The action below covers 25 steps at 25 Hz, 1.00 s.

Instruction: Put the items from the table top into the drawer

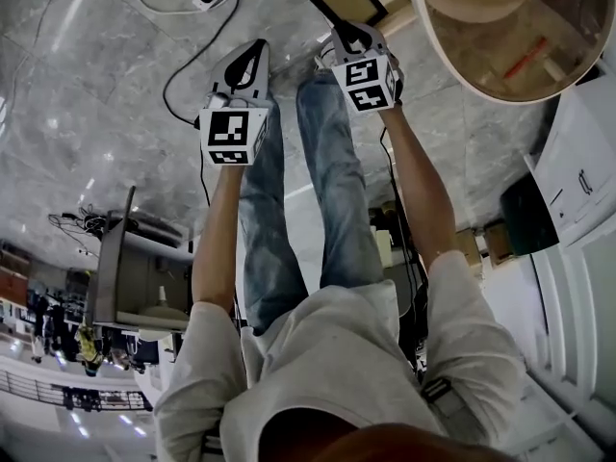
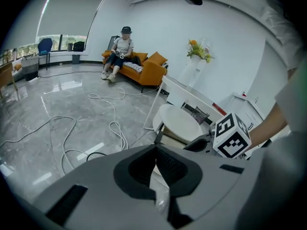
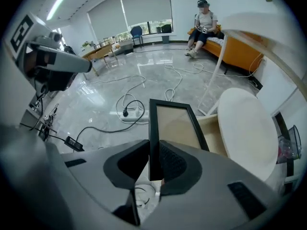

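One black frame (image 3: 172, 123) pinched edge-on between pads of the right hand-held gripper (image 3: 154, 150)

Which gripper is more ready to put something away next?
Probably the right. The right gripper is shut on the black rectangular picture frame with a tan panel, close to the round white table. The left gripper has its jaws together with nothing between them, so it carries nothing.

Two grippers (image 1: 254, 58) (image 1: 349, 35), one picture frame (image 3: 173, 123), one round table (image 3: 245, 128).
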Tool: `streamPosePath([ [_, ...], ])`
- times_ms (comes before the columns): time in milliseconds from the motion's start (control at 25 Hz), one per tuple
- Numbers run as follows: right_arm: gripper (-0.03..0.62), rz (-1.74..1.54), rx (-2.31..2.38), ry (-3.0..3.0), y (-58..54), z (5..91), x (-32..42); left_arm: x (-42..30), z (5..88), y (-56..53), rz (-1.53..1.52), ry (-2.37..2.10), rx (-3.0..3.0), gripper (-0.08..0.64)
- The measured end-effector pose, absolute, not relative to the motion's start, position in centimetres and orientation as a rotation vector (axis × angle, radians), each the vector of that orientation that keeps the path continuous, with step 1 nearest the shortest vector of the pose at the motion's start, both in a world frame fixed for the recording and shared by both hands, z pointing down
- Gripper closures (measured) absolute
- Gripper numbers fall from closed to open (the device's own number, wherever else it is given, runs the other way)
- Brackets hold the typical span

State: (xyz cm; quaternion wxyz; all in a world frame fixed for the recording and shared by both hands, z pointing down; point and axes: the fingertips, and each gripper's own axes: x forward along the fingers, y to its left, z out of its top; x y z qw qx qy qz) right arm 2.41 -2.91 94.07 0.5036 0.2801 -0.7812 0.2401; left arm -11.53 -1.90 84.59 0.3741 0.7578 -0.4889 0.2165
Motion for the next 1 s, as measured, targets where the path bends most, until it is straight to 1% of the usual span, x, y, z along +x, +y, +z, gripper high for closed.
streamPosePath([
  [320,0.506,0.623,0.718,-1.763,-4.2,100.4,8.0,-8.1,87.8,-3.1,0.555,-1.207,1.951,0.545],
  [600,0.506,0.645,0.696,-1.702,-4.9,104.9,9.0,-6.6,90.5,-3.3,0.562,-1.165,1.962,0.545],
  [1000,0.506,0.661,0.567,-1.621,-4.6,109.8,9.5,-6.3,91.9,-4.8,0.522,-1.177,1.988,0.545],
])
